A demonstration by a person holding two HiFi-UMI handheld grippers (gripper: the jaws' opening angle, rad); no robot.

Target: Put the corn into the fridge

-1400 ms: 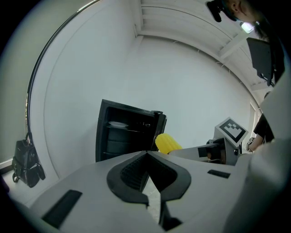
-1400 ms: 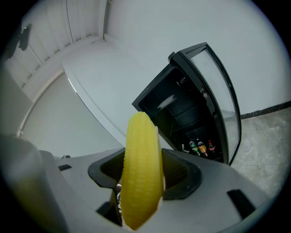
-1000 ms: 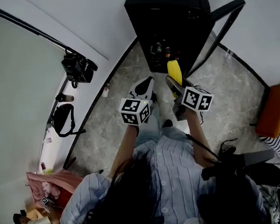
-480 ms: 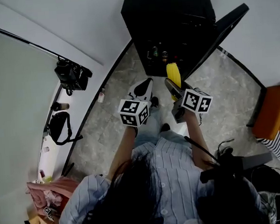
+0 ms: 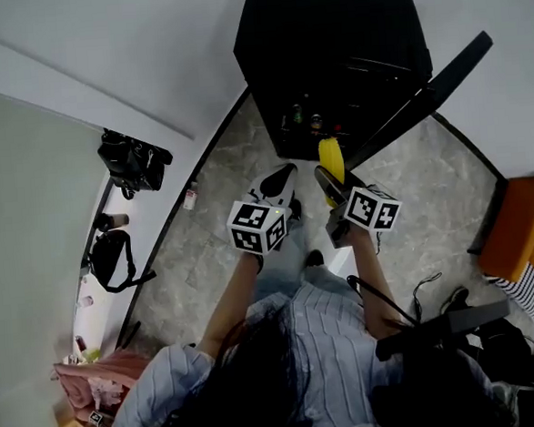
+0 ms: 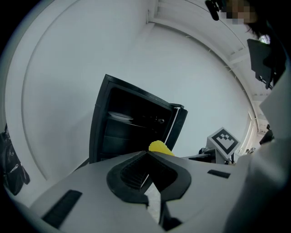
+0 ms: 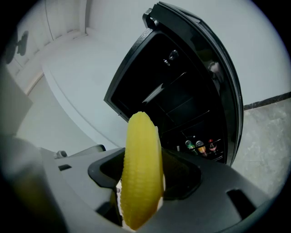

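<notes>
Corn (image 7: 142, 164) clamped in our right tongs (image 5: 329, 181) before open fridge (image 5: 329, 58), not yet inside; left tongs (image 6: 147, 159) together, empty. Placing remains, we judge.

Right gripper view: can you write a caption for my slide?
The right gripper holds a yellow corn cob up before the open black fridge, bottles low inside.

Pale blue striped shirt (image 5: 335, 340), checker-marked cubes (image 5: 257, 227)
</notes>
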